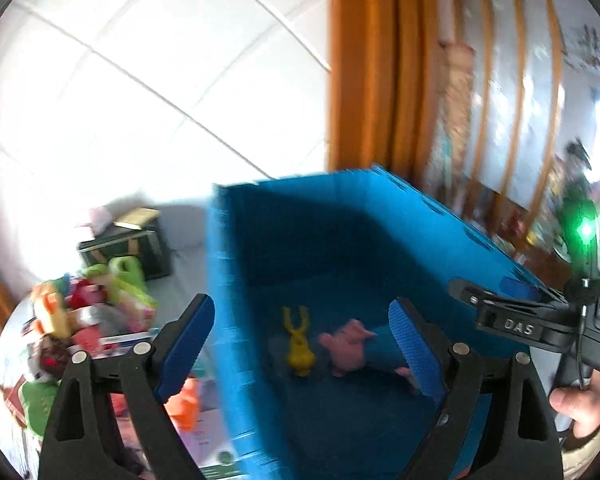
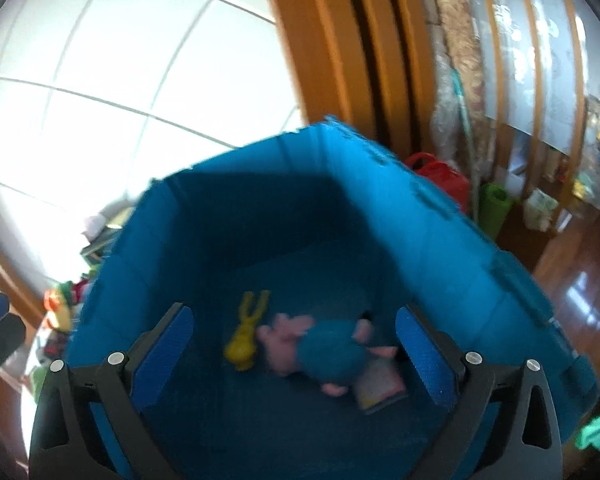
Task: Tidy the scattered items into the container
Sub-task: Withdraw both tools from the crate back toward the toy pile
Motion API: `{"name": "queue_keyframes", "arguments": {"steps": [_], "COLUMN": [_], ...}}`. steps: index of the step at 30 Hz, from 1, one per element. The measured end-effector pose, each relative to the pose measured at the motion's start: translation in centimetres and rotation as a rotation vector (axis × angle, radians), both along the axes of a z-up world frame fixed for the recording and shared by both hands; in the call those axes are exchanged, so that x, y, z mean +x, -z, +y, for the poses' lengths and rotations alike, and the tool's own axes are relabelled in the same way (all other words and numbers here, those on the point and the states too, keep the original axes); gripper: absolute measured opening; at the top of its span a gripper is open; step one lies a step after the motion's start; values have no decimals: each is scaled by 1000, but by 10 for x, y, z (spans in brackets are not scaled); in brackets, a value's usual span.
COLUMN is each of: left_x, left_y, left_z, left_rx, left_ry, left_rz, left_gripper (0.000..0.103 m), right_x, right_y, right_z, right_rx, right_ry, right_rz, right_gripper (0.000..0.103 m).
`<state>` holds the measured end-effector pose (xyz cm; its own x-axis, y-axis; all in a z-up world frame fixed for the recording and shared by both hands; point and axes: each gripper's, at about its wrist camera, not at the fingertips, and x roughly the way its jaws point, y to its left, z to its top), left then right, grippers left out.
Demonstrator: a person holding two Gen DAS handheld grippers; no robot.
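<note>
A blue fabric bin point(image 1: 340, 216) point(image 2: 440, 232) stands open below both grippers. On its floor lie a yellow toy point(image 1: 298, 346) point(image 2: 244, 340), a pink and teal plush point(image 1: 350, 346) point(image 2: 320, 350) and a small booklet point(image 2: 380, 388). My left gripper point(image 1: 302, 354) is open and empty, straddling the bin's left wall. My right gripper point(image 2: 294, 354) is open and empty above the bin's inside; its body shows in the left wrist view point(image 1: 540, 320). A heap of scattered toys point(image 1: 88, 312) point(image 2: 60, 304) lies left of the bin.
A dark green box point(image 1: 128, 248) sits behind the toy heap. Papers and an orange toy point(image 1: 186, 404) lie by the bin's left wall. A wooden door frame point(image 1: 364, 64), a red can point(image 2: 440, 176) and clutter stand behind the bin. White tiled wall at left.
</note>
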<state>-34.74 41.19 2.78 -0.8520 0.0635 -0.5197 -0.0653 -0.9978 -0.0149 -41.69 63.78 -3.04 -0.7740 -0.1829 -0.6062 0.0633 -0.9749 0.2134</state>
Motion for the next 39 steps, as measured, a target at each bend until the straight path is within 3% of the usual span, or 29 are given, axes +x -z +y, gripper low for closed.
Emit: {"name": "queue_keyframes", "arguments": {"steps": [2,10,15,17,22,27,33,38,39], "left_x": [17,64,96,103,119,105,79,55,52], "left_y": [1,33,63,76,113,157,203,235,241], "left_z": [-29,-159,-265,-299,-377,-400,-369,-343,-340], "left_rx": [-2,32,55,41,4,7,-1,-29,-30], "left_ry": [-74,-303,-447,-480,-529,-475,-388,-325,-326], "left_rz": [30,30,3,-30,-122,-202,-273,-340,-354], "left_gripper": [101,101,101,101,101,101,100,99,94], "right_x": [9,57,83,86,75,61,42,39,39], "right_y": [-11,-47,-48,-40,2,63,143,182,187], "right_z": [-27,-149,-245,-288,-372,-397,-386,-374,-373], "right_rx": [8,-16,1,7,21,108,216,226,220], "right_ry": [-50,-244,-370,-413,-432,-355,-293,-292,-297], "right_rz": [40,189,252,243,118,-43,-234,-306,-316], "right_gripper": [103,103,103,103,103,103,103,103,103]}}
